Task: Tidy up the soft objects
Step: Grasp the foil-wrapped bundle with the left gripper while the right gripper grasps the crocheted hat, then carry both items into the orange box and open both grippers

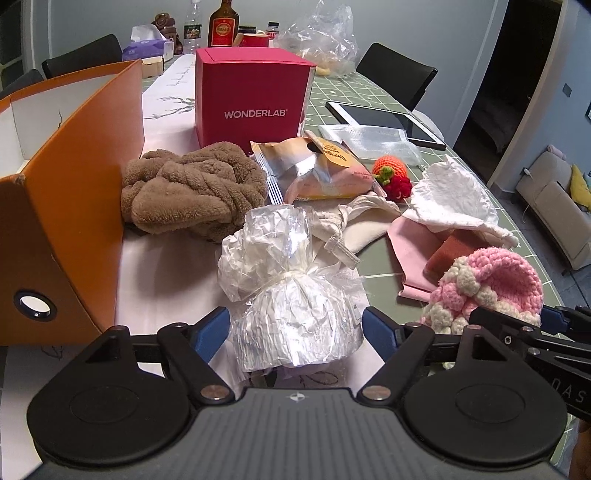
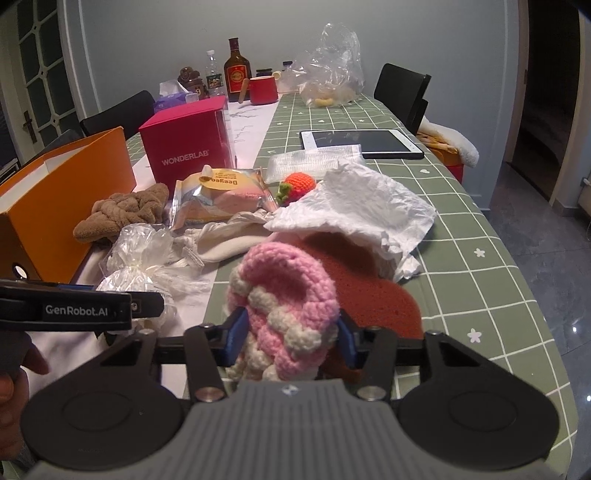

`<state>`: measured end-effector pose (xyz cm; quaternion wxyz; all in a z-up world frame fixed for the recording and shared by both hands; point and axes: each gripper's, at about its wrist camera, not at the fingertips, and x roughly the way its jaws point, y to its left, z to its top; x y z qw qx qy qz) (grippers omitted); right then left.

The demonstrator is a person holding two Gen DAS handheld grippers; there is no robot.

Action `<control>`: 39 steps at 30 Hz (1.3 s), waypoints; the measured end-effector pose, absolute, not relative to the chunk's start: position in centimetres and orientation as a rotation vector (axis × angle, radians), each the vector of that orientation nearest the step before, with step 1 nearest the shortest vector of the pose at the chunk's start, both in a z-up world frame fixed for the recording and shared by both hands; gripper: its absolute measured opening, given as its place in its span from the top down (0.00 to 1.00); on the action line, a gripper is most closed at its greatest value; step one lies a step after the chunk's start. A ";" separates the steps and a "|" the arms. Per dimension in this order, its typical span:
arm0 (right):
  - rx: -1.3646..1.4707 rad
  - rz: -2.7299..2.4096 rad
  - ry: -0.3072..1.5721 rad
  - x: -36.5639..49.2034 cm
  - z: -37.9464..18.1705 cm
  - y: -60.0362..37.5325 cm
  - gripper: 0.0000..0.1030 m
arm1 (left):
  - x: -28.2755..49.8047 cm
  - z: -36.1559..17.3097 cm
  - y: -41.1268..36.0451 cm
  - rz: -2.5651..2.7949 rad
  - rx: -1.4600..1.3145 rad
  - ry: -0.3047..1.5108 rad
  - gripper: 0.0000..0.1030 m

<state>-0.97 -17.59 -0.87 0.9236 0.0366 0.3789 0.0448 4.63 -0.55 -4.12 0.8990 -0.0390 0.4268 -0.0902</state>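
Note:
My left gripper (image 1: 295, 332) stands around a crinkly plastic-wrapped bundle (image 1: 291, 295) tied with a white string; its blue pads sit at the bundle's sides with small gaps. My right gripper (image 2: 290, 338) closes on a pink and cream crocheted piece (image 2: 284, 295), pads pressing its sides; it also shows in the left wrist view (image 1: 491, 288). A brown plush towel (image 1: 192, 192) lies beside the orange box (image 1: 74, 206). A crocheted strawberry (image 1: 391, 173), white crumpled paper (image 1: 450, 195), a cream pouch (image 1: 354, 225) and a red sponge (image 2: 369, 291) lie around.
A pink WONDERLAB box (image 1: 251, 99) stands behind a snack packet (image 1: 317, 170). A tablet (image 1: 388, 122) lies at the right. Bottles (image 1: 223, 26), a red mug (image 2: 263, 90) and a clear bag (image 1: 325, 40) stand at the far end. Black chairs (image 1: 399, 74) flank the table.

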 end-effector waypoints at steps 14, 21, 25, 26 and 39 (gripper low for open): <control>0.091 0.126 0.725 -3.1 0.5 -17.6 0.74 | 2.6 -2.9 0.2 -0.228 -0.096 0.817 0.37; 0.087 0.125 0.689 -4.0 2.1 -17.5 0.74 | 1.0 -0.8 0.7 -0.241 -0.094 0.767 0.38; 0.080 0.130 0.667 -4.5 3.5 -17.3 0.74 | 0.2 1.2 1.3 -0.259 -0.108 0.745 0.37; 0.080 0.132 0.657 -4.6 3.9 -17.3 0.74 | 0.0 1.9 1.5 -0.263 -0.106 0.736 0.38; 0.013 0.219 0.556 -3.6 9.8 -14.0 0.75 | 0.1 12.5 7.6 -0.332 -0.037 0.633 0.37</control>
